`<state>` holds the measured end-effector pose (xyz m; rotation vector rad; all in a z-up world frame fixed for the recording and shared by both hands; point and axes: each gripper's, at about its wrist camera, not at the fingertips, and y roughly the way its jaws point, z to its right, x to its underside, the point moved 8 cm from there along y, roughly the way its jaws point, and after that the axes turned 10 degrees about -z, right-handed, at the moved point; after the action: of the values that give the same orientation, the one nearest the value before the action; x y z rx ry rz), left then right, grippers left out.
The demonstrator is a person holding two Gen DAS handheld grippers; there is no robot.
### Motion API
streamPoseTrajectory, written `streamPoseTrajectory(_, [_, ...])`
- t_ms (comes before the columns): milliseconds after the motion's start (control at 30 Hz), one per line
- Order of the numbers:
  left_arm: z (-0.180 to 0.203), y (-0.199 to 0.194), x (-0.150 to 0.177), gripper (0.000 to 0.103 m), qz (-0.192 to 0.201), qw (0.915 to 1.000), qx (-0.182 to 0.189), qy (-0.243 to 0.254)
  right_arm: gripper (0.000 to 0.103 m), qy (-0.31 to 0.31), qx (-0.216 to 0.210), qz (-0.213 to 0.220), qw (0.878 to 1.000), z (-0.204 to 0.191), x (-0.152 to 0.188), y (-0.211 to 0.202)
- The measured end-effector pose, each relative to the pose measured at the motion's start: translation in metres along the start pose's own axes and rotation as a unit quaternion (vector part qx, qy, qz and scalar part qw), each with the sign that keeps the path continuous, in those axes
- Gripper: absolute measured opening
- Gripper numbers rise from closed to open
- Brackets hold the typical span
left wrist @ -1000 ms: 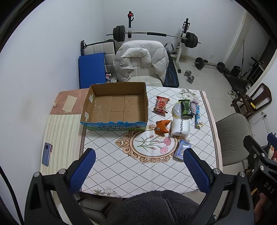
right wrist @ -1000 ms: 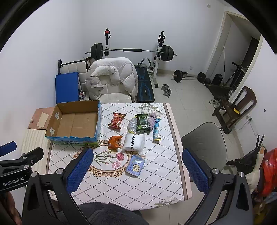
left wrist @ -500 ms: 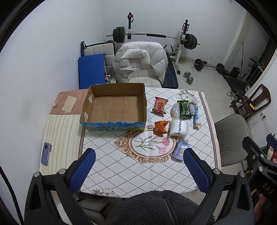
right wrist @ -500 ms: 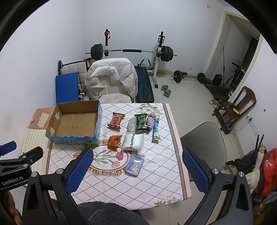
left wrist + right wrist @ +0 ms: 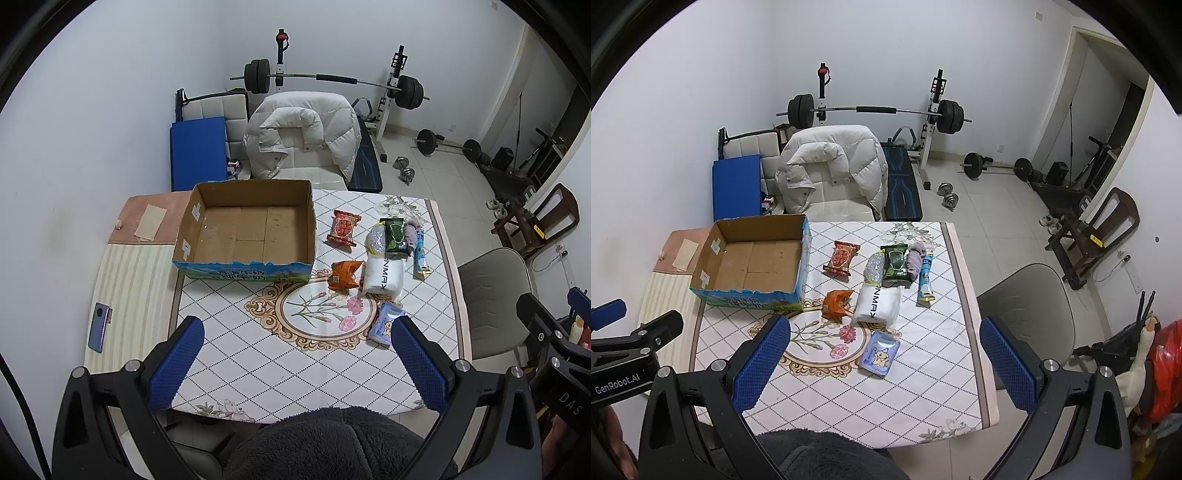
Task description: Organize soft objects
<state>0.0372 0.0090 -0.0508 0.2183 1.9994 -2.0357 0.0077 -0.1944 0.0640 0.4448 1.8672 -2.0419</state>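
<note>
An open, empty cardboard box (image 5: 255, 229) (image 5: 753, 258) stands at the table's far left. To its right lie several soft packs: a red snack pack (image 5: 343, 228) (image 5: 841, 258), an orange pack (image 5: 343, 275) (image 5: 836, 302), a white roll pack (image 5: 382, 277) (image 5: 879, 304), a green pack (image 5: 394, 238) (image 5: 894, 264), a blue tube (image 5: 420, 251) (image 5: 926, 277) and a light blue tissue pack (image 5: 386, 323) (image 5: 880, 353). My left gripper (image 5: 295, 363) and right gripper (image 5: 884, 363) are both open and empty, held high above the table's near edge.
The table (image 5: 258, 354) has a diamond-pattern cloth. A phone (image 5: 99, 326) lies on a striped side surface at left. A grey chair (image 5: 1027, 306) stands at the right. A white jacket on a chair (image 5: 303, 136) and a barbell rack (image 5: 875, 110) are behind.
Both views have drifted slightly; the table and its items sit a little farther away. Nothing on the table has moved and both grippers stay open.
</note>
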Motion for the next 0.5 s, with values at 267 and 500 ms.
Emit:
streamPoseTrajectory(267, [-0.0003,0.0005,0.0,0.103,0.001,1.0,0.001,0.0,0.103,-0.002,0.001,0.002,1.0,0.0015,-0.0011,-0.0007])
streamPoseTrajectory(500, [-0.0007,0.0006,-0.0003,0.103,0.002,1.0,0.001,-0.001,0.103,-0.001,0.0,0.001,1.0,0.0004,-0.0005,0.0])
